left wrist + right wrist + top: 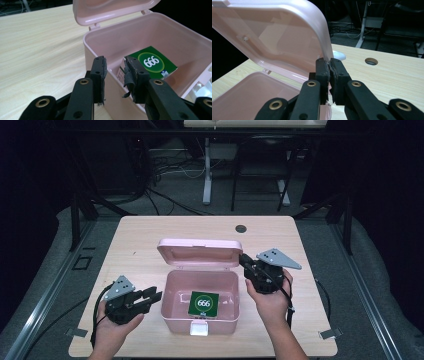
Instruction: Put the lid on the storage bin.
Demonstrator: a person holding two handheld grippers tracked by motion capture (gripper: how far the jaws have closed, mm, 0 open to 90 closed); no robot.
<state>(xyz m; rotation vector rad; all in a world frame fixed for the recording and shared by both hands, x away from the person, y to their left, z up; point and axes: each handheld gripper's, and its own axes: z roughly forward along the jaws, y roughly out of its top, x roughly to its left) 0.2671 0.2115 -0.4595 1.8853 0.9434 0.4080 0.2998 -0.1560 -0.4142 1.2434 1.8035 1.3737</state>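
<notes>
A pink plastic box (pixel 200 322) stands open at the middle of the table, its lid (pixel 199 252) tilted up at the back. Flat on its floor lies a green packet (pixel 203 303) printed "666", also seen as the green packet (pixel 152 62) in the left gripper view. My left gripper (pixel 154 295) is open at the box's left wall (pixel 107 95), jaws level with the rim, nothing between them. My right gripper (pixel 245 260) is shut on the lid's right front corner; its jaws pinch the lid's edge (pixel 325 53) in the right gripper view.
The light wooden table (pixel 140 240) has a round cable hole (pixel 241 228) behind the box. A white latch (pixel 199 328) sits on the box's front wall. Beyond the table's far edge are a desk leg (pixel 206 170) and cables on the floor.
</notes>
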